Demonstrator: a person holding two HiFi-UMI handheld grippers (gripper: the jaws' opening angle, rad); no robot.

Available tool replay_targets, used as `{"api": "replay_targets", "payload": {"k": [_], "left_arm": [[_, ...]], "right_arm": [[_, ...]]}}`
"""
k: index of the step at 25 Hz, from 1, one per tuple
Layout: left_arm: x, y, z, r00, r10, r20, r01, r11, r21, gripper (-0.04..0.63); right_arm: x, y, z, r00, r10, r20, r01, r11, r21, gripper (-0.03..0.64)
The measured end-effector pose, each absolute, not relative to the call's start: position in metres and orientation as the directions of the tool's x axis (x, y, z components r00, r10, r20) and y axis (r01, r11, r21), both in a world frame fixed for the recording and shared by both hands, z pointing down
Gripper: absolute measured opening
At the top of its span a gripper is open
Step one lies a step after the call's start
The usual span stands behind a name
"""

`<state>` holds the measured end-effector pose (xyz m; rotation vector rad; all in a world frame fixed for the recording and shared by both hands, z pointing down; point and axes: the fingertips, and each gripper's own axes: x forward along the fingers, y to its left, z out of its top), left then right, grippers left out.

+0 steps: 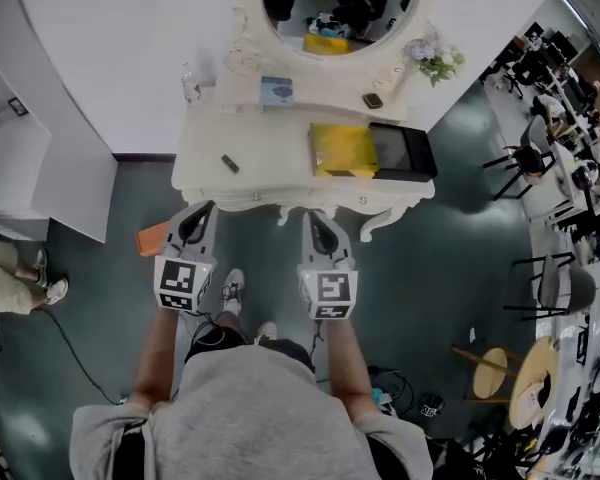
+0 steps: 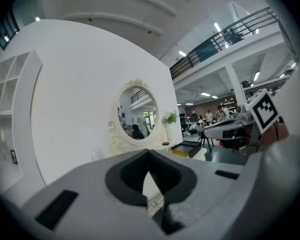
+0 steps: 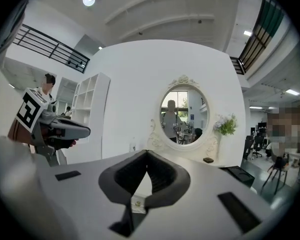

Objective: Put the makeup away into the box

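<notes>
1. The left gripper (image 1: 200,213) is held out in front of the body, close to level. Its jaws meet at the tips with nothing between them.
2. The right gripper (image 1: 316,218) is held the same way, alongside the left gripper and apart from it. Its jaws are also together and empty.
3. At the rear of each gripper a marker cube faces up: the left cube (image 1: 183,283) and the right cube (image 1: 327,293).
4. Behind the cubes, the bare left forearm (image 1: 158,353) and right forearm (image 1: 346,360) reach forward roughly parallel.

Grey T-shirt (image 1: 250,413), grey left tool (image 1: 202,209), grey right tool (image 1: 311,216), black-white marker cubes (image 1: 179,283)
</notes>
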<state>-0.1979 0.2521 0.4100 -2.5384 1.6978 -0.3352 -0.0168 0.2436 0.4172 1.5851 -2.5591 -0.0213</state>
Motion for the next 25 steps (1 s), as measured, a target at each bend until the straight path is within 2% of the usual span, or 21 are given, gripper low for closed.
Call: {"api": "replay_targets", "payload": {"k": [12,25], "left_arm": [[-0.265,0.181,0.454,0.281,-0.930,0.239,-0.941,-0.316,-0.121,0.001],[-0.312,0.105,0.537,0.273,-0.882,0.384,-0.948,-0.314,-0.049,0.000]], "right_arm": [[-0.109,0.151,0.460,-0.557,-0.805,0.205,-0.815,0.577,0.055,0.014],[-0.175,0.064,0.556,-0.596,-0.706,0.381,-0.761,0.649,0.012,0.014]]}}
